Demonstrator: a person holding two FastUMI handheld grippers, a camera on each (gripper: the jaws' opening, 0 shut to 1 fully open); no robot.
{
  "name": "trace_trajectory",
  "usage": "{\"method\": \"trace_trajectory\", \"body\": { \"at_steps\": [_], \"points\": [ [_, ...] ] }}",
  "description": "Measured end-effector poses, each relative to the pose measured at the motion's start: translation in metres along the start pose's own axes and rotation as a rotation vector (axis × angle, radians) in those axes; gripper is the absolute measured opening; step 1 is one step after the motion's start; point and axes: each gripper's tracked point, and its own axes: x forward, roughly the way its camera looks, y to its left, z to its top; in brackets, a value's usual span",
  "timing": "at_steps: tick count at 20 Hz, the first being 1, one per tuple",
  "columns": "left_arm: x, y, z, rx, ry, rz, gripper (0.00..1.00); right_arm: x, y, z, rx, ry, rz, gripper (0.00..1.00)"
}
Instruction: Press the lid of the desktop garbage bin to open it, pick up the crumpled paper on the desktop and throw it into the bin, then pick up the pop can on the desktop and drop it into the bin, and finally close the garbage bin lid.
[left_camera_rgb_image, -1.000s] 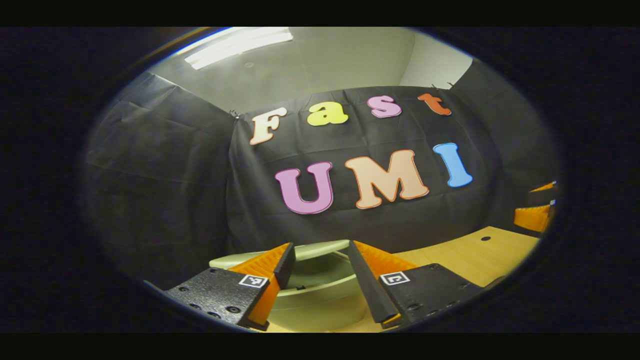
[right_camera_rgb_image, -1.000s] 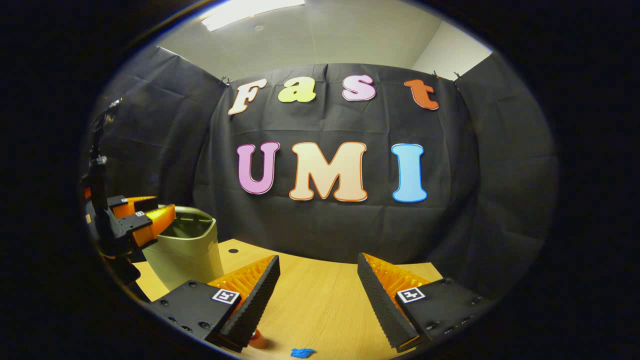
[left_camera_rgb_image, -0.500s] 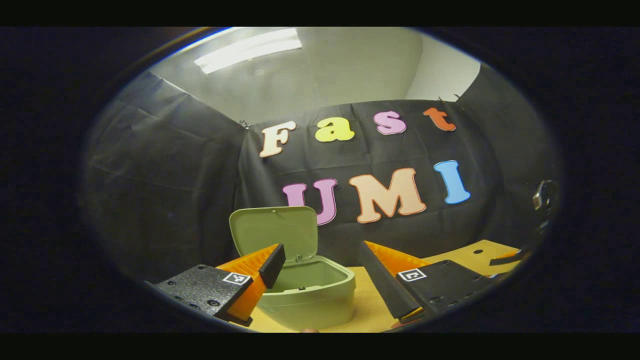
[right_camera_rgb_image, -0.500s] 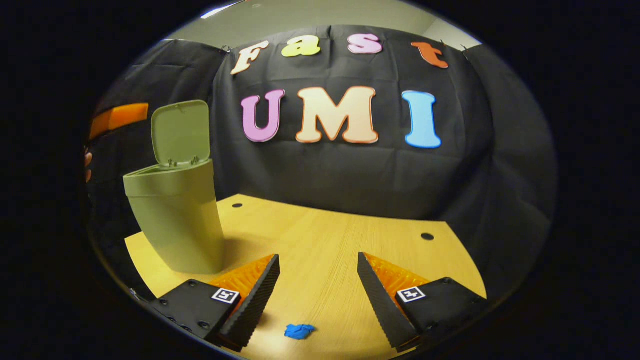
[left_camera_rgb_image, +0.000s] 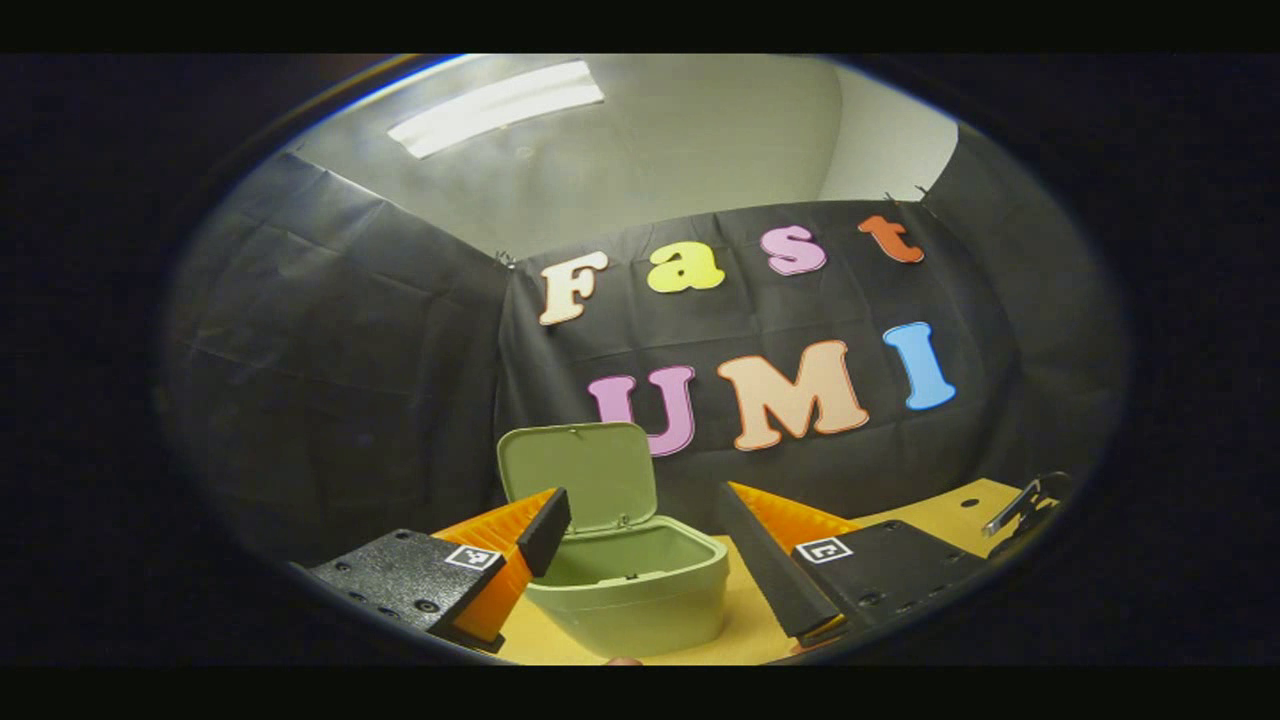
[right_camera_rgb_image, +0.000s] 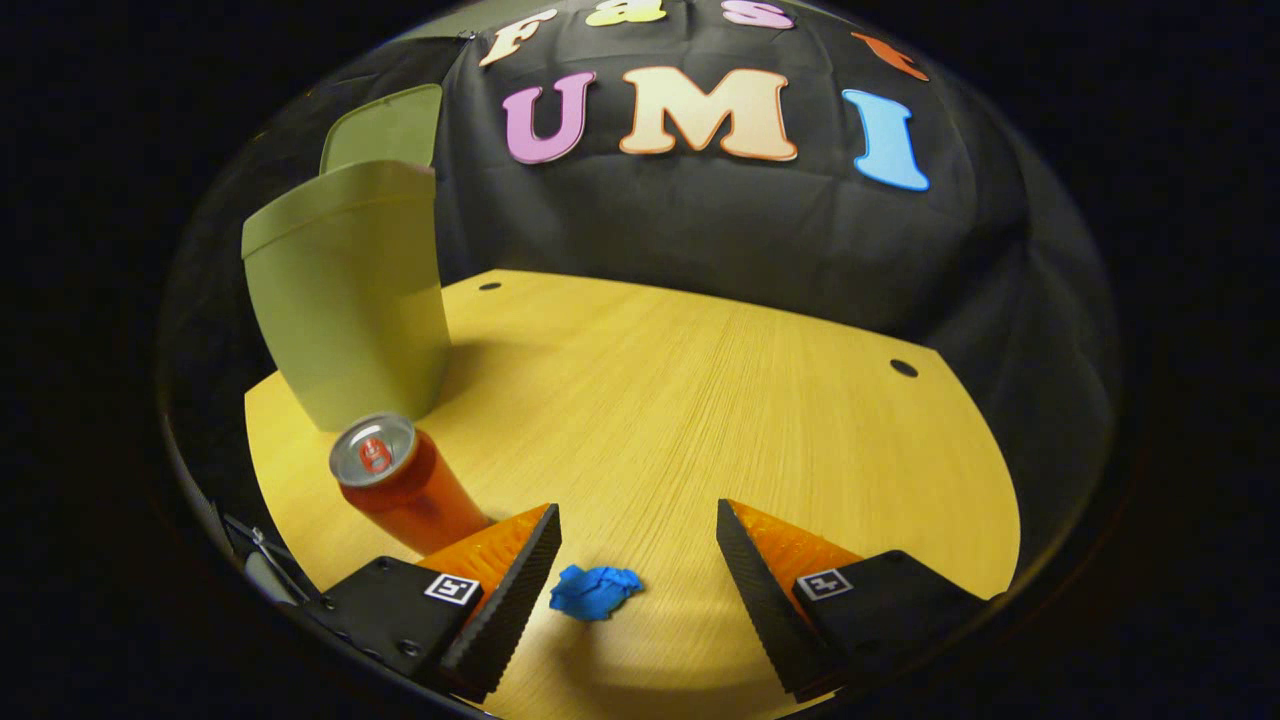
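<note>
Wooden desktop (right_camera_rgb_image: 700, 400), crumpled paper (right_camera_rgb_image: 594, 591) between right tool (right_camera_rgb_image: 635, 580) fingers

Tabletop: light wooden desk (right_camera_rgb_image: 700, 400), two small dark round holes at 11 and 2 o'clock.
Ceiling: long white strip light (left_camera_rgb_image: 495, 92), 11 o'clock.

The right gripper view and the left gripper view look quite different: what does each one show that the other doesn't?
The right gripper view alone shows the blue crumpled paper on the table between the open fingers of the right tool, and the upright orange pop can near the bin. The left gripper view alone looks into the bin's empty inside, past the open left tool, and takes in the ceiling light. Both show the green bin with its lid standing open, and the wooden table.
</note>
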Motion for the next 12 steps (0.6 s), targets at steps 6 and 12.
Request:
{"method": "trace_trajectory", "body": {
  "at_steps": [6,12],
  "points": [
    [-0.002,0.011,-0.006,0.011,0.023,0.029,0.96,0.014,0.011,-0.035,0.036,0.118,0.045,0.79],
    [0.003,0.012,-0.010,-0.002,0.027,0.033,0.91,0.015,0.011,-0.034,0.084,0.143,0.076,0.16]
  ]
}}
